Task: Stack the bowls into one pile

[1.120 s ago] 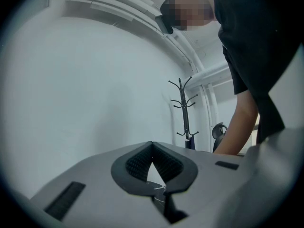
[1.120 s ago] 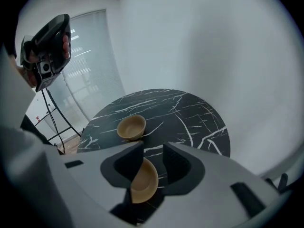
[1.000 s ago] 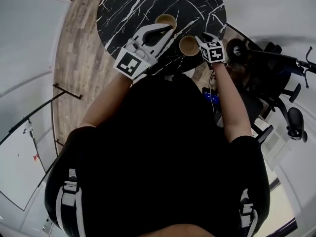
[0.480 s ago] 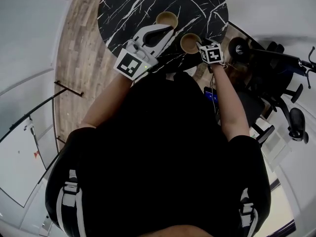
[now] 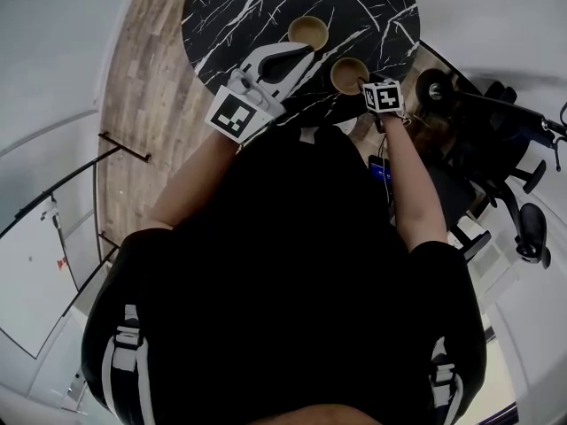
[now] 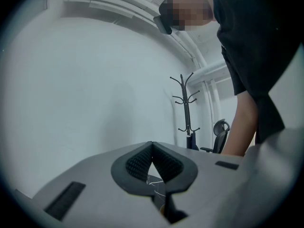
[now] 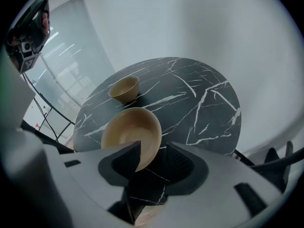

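Observation:
Two tan bowls stand apart on the round black marble table (image 5: 239,7). The nearer bowl (image 5: 347,73) (image 7: 128,133) is by the table's front right edge, and the farther bowl (image 5: 307,30) (image 7: 124,88) is behind it. My right gripper (image 5: 364,84) (image 7: 156,148) points steeply down at the nearer bowl. Its jaws have just been opening and now stand wide. The bowl's near rim lies between them, with a gap to the right pad. My left gripper (image 5: 304,52) (image 6: 152,145) hovers level to the left of the bowls, shut and empty.
The table's front edge runs just under both grippers, with wooden floor (image 5: 142,78) to the left. Office chairs and dark equipment (image 5: 523,220) crowd the right side. The left gripper view shows a coat stand (image 6: 186,108) and a chair (image 6: 220,129) by a white wall.
My right gripper has dropped towards the nearer bowl and now sits at its rim. The left gripper has hardly moved.

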Action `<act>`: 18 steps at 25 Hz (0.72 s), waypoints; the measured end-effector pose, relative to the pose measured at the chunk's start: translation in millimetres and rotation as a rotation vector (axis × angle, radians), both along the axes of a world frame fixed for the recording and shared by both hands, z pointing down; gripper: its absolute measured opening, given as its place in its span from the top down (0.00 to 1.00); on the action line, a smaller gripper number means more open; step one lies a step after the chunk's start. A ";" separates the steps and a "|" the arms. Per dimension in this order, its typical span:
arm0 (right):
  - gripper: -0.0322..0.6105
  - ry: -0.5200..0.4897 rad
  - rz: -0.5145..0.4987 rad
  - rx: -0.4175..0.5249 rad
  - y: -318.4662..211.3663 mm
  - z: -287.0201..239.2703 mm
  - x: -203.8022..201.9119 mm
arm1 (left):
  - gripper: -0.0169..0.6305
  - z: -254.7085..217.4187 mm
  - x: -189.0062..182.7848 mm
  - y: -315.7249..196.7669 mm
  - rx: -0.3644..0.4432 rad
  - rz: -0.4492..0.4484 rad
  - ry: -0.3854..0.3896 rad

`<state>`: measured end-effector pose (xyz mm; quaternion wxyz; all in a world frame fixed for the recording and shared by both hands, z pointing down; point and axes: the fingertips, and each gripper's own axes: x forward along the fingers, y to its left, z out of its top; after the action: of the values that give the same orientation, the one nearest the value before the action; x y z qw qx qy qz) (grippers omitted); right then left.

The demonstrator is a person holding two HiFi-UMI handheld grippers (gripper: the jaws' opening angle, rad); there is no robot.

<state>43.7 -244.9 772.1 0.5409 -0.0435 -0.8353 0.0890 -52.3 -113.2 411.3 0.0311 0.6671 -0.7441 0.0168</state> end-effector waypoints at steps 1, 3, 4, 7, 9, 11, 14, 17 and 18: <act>0.69 0.010 0.003 -0.002 1.1 0.9 0.5 | 0.97 0.2 0.0 0.9 0.000 -0.003 0.000; 0.70 0.030 0.019 -0.011 2.0 4.5 1.5 | 0.97 0.9 0.0 3.1 -0.002 -0.010 0.003; 0.70 0.037 0.032 -0.016 1.8 6.2 1.5 | 0.97 1.4 -0.2 4.3 -0.004 -0.014 0.004; 0.75 0.062 0.059 -0.019 0.2 9.3 1.8 | 0.97 2.1 -1.8 7.8 -0.008 -0.023 0.004; 0.78 0.083 0.064 -0.005 -1.6 11.6 2.6 | 0.97 2.3 -3.2 9.8 -0.009 -0.029 0.002; 0.85 0.099 0.074 0.008 -4.2 13.3 3.3 | 0.97 2.3 -4.7 10.9 -0.008 -0.035 0.000; 0.91 0.114 0.105 0.005 -5.2 12.5 4.3 | 0.97 1.9 -5.8 13.1 -0.005 -0.039 -0.001; 0.93 0.133 0.144 -0.024 -4.6 11.9 6.7 | 0.97 1.5 -6.2 14.2 -0.003 -0.040 0.000; 0.93 0.138 0.156 -0.032 -5.0 11.3 7.0 | 0.97 1.0 -6.4 14.1 0.000 -0.040 0.000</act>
<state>50.7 -249.9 783.3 0.5877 0.0193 -0.7954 0.1472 -58.7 -99.1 412.2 0.0312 0.6521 -0.7573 0.0163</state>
